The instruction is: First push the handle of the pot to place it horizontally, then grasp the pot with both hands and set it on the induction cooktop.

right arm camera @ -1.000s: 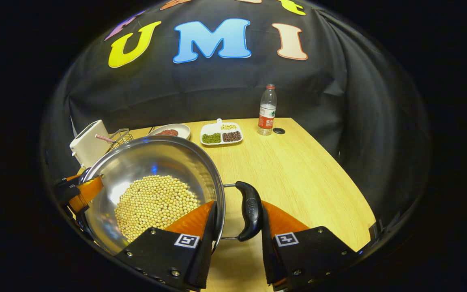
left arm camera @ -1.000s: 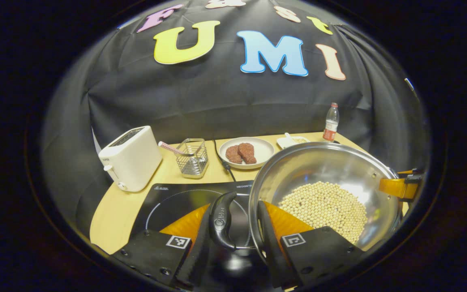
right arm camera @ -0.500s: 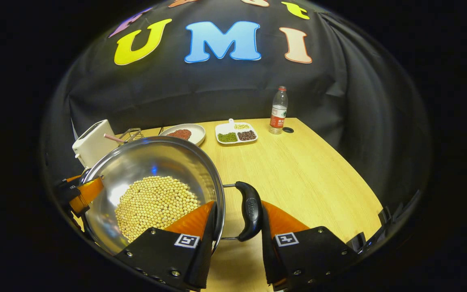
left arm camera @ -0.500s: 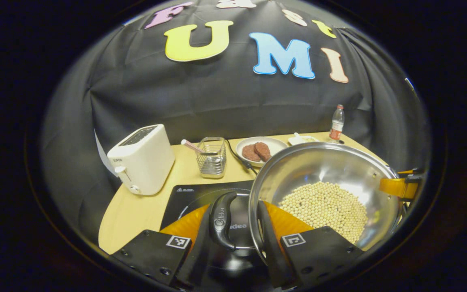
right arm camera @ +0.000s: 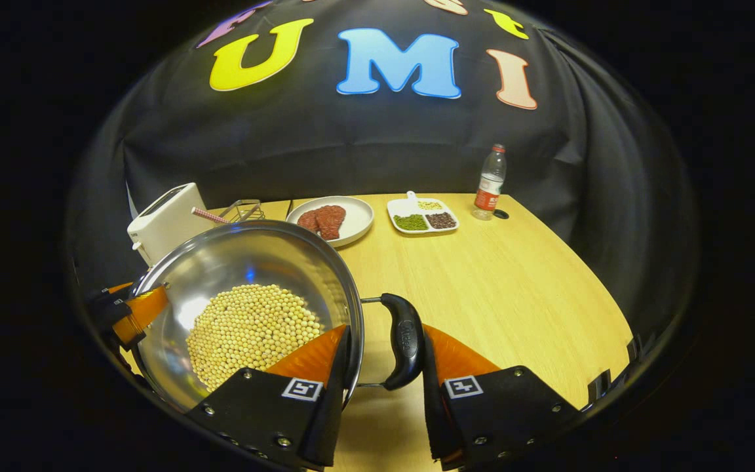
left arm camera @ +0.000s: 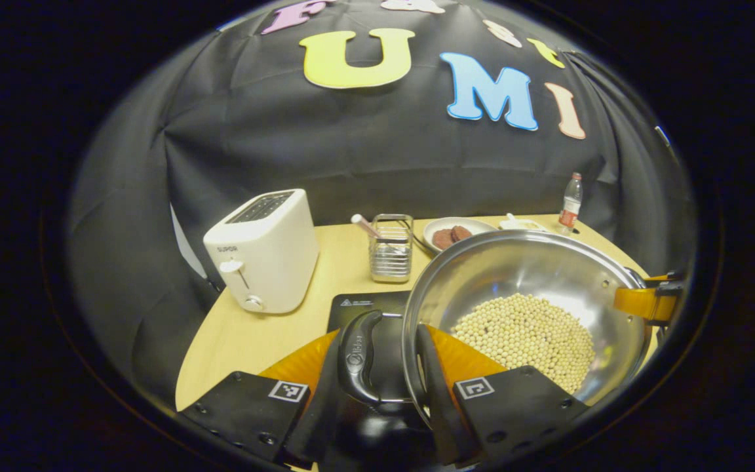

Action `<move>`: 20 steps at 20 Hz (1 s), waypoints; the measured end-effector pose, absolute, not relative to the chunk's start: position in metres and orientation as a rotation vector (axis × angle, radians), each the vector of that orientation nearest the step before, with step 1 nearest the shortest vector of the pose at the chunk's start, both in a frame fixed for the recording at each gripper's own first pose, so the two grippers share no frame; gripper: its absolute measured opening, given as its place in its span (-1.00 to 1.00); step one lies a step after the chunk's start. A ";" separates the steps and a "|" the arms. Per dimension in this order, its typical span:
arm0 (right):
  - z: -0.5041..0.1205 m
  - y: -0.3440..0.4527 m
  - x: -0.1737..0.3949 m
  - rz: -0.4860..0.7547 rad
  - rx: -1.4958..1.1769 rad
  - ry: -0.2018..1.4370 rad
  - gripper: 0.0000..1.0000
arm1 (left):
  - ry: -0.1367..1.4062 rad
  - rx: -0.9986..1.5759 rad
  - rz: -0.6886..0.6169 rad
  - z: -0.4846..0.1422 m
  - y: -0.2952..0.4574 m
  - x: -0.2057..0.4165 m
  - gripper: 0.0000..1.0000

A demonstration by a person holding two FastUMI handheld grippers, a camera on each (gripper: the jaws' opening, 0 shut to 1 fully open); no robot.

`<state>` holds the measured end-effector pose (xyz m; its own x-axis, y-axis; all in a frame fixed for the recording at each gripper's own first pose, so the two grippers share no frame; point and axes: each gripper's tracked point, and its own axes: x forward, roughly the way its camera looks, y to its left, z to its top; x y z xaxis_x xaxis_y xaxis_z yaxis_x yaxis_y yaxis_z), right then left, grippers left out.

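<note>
The pot (left arm camera: 535,308) is a wide steel one with yellow beans (left arm camera: 525,337) heaped in its bottom, and it is held between the two grippers, one at each side handle. In the left gripper view it sits at the right of the picture, partly over the black induction cooktop (left arm camera: 367,305), but I cannot tell if its bottom touches the cooktop.

The left gripper (left arm camera: 377,357) has its fingers closed to a narrow gap around the pot's black left handle (left arm camera: 359,357). One finger lies outside the handle and the other lies inside the rim, against the pot wall. Whether both pads really press cannot be judged.

In the right gripper view, the right gripper (right arm camera: 384,357) stands the same way at the black right handle (right arm camera: 406,341): one finger is inside the pot (right arm camera: 246,308) over the beans (right arm camera: 253,331), the other is outside the handle, and the gap is narrow. The orange fingers of the other gripper (right arm camera: 132,314) show at the far rim.

On the wooden table (right arm camera: 495,282) behind the pot stand a white toaster (left arm camera: 263,249), a wire basket (left arm camera: 390,249) with a straw in it, a plate of meat (right arm camera: 331,219), a divided dish (right arm camera: 423,215) with beans and a water bottle (right arm camera: 489,183).
</note>
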<state>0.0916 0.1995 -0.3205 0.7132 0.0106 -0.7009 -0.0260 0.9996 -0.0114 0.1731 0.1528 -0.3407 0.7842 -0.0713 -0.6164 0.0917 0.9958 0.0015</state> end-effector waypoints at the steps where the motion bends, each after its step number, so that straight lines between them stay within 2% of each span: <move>1: -0.321 0.206 0.094 0.028 -0.022 0.778 0.06 | 0.665 0.033 -0.083 -0.341 0.160 0.174 0.35; 3: -0.326 0.219 0.098 0.041 -0.025 0.783 0.07 | 0.667 0.037 -0.075 -0.343 0.173 0.178 0.35; 4: -0.327 0.225 0.101 0.046 -0.025 0.784 0.07 | 0.672 0.036 -0.071 -0.347 0.179 0.179 0.27; 5: -0.329 0.230 0.103 0.052 -0.023 0.788 0.06 | 0.678 0.034 -0.065 -0.350 0.183 0.181 0.35; 7: -0.334 0.238 0.107 0.064 -0.018 0.789 0.06 | 0.679 0.036 -0.053 -0.353 0.192 0.184 0.35; 8: -0.336 0.239 0.107 0.069 -0.016 0.791 0.07 | 0.677 0.040 -0.050 -0.353 0.195 0.185 0.27; 10: -0.340 0.243 0.111 0.077 -0.013 0.796 0.06 | 0.682 0.044 -0.044 -0.357 0.199 0.187 0.34; 12: -0.344 0.246 0.112 0.090 -0.015 0.805 0.06 | 0.695 0.036 -0.034 -0.361 0.203 0.185 0.27; 13: -0.344 0.247 0.113 0.093 -0.009 0.799 0.06 | 0.692 0.034 -0.027 -0.361 0.204 0.185 0.36; 16: -0.345 0.250 0.113 0.104 0.008 0.796 0.07 | 0.680 0.046 -0.010 -0.362 0.207 0.183 0.29; 17: -0.345 0.253 0.113 0.124 0.012 0.791 0.11 | 0.675 0.055 0.000 -0.362 0.207 0.183 0.41; 18: -0.342 0.256 0.115 0.145 0.006 0.772 0.16 | 0.660 0.075 0.022 -0.361 0.211 0.183 0.44; 19: -0.338 0.255 0.116 0.168 -0.002 0.744 0.32 | 0.626 0.101 0.043 -0.353 0.213 0.184 0.65; 20: -0.334 0.254 0.118 0.180 -0.015 0.718 0.47 | 0.596 0.117 0.060 -0.344 0.212 0.184 0.75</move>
